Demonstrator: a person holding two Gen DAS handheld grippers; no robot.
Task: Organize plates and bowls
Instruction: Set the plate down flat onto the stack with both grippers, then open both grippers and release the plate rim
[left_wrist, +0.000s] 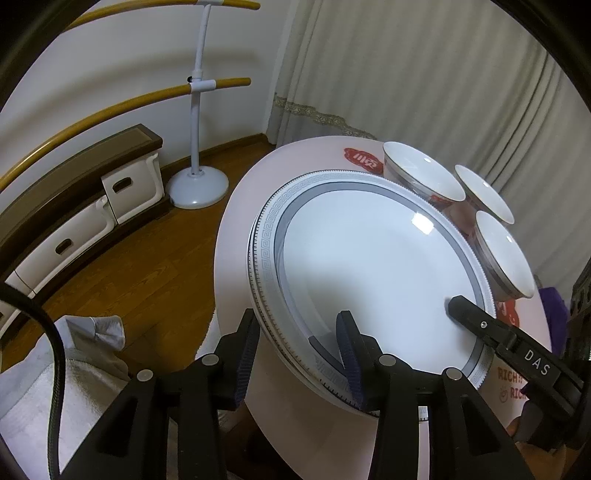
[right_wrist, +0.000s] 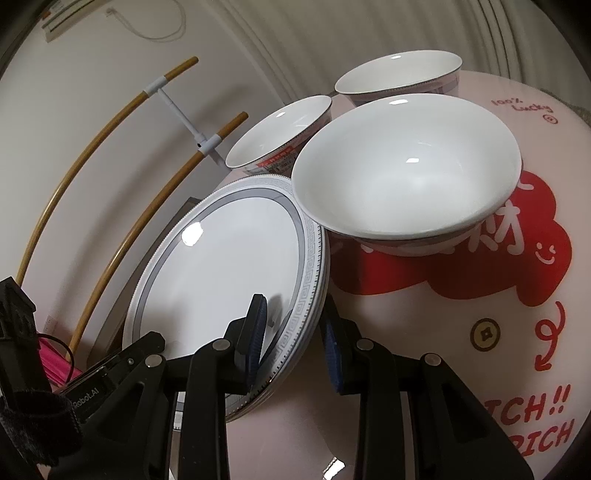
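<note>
Straddling plate stack (left_wrist: 369, 266) rim: both hand-held grippers, left (left_wrist: 301, 354) and right (right_wrist: 293, 343), narrowly parted, not clamping; release level, clear of bowls (right_wrist: 402, 177).

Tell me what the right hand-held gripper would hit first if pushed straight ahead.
Likely nothing new: the right hand-held gripper already straddles the plate stack's rim. Beyond that, the nearest bowl sits ahead, though depth is unclear.
</note>
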